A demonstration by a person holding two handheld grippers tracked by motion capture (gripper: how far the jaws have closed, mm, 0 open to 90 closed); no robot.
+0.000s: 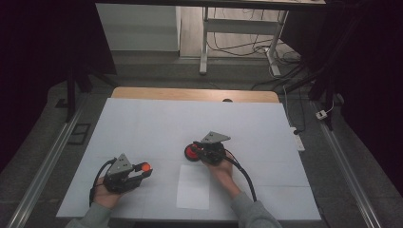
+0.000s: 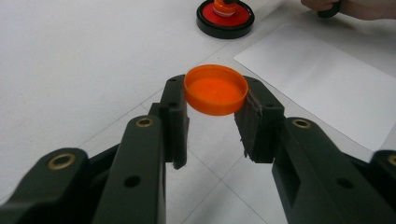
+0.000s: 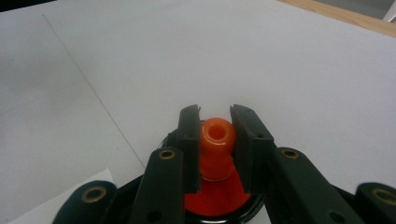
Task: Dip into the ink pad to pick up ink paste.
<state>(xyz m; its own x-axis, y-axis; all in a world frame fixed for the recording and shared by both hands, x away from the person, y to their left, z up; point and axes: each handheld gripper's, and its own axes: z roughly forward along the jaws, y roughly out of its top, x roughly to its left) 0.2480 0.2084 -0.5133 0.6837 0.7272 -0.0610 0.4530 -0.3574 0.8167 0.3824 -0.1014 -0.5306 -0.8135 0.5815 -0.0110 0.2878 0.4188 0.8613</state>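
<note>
Cap (image 2: pixel 215 89) position governs the coming move: my left gripper (image 1: pixel 142 172) pinches the orange cap by its rim, open side up, held just above the table (image 1: pixel 142 128). Its mate, the orange nozzle (image 3: pixel 216 147) on the red-and-black disc (image 1: pixel 192 152), lies forward and to the right, upright, clamped by my right gripper (image 1: pixel 202 151). Both forearms sit low; the right hand is nearer the disc.

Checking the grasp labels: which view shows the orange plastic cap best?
The left gripper view: the round orange plastic cap sits close up, open side up, pinched between the left gripper's jaws. The high view shows it as a small orange dot at that gripper's tip.
</note>
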